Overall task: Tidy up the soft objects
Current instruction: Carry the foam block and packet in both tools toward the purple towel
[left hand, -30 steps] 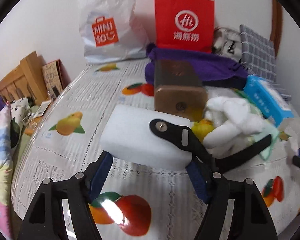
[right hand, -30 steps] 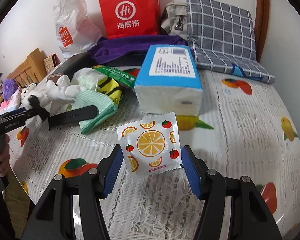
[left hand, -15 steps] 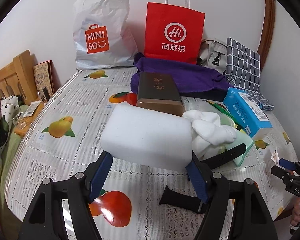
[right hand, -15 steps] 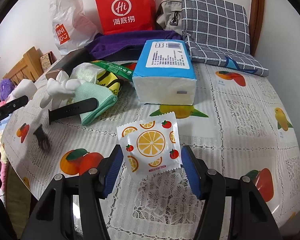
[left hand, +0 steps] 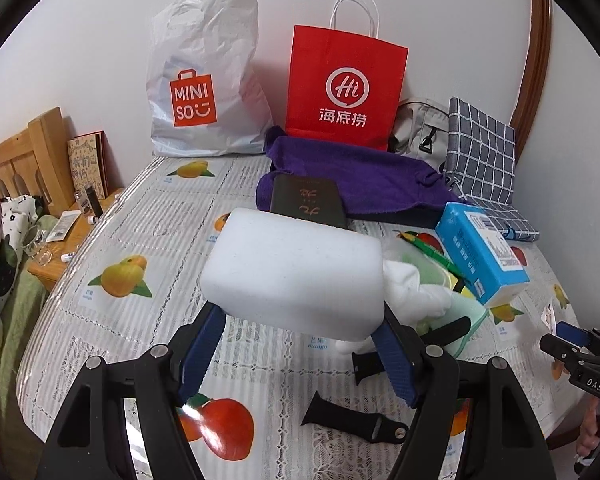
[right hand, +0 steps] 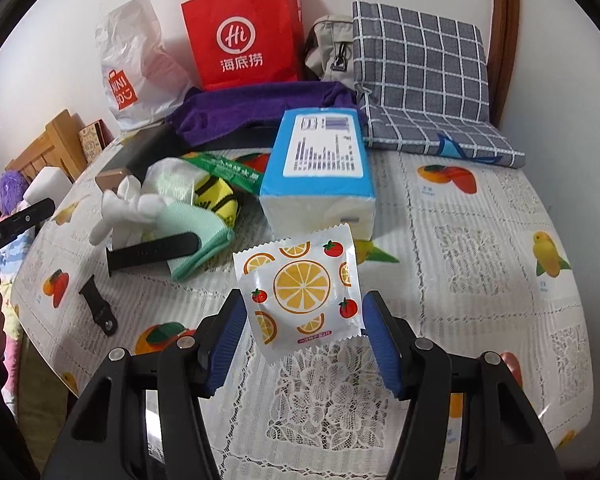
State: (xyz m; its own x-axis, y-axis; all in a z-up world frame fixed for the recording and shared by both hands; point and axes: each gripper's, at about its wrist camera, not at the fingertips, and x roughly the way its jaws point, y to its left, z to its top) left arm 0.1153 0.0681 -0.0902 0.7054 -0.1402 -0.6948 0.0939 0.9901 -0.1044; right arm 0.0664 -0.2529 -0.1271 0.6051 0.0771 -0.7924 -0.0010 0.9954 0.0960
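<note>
My left gripper point(left hand: 300, 344) is shut on a white foam sponge block point(left hand: 296, 272) and holds it above the table. My right gripper point(right hand: 304, 336) is shut on a fruit-print wet-wipe packet point(right hand: 300, 292) and holds it above the lace tablecloth. A pile of soft things lies at the table's middle: a white glove point(right hand: 124, 208), a mint cloth point(right hand: 192, 228) and a yellow-black sock point(right hand: 216, 200). A purple towel point(left hand: 364, 184) lies at the back. The sponge also shows at the far left of the right wrist view point(right hand: 46, 182).
A blue tissue pack point(right hand: 320, 168), a dark box point(left hand: 308, 200) and two black watch-strap pieces point(left hand: 352, 420) lie on the table. A red paper bag point(left hand: 344, 88), a white Miniso bag point(left hand: 204, 80), a grey checked cushion point(right hand: 420, 76) and a backpack stand at the back. A wooden nightstand point(left hand: 56, 240) is left.
My left gripper has risen and pulled back with the sponge. A black strap piece that hung over the sponge has dropped to the table. My right gripper has drawn back slightly with the packet.
</note>
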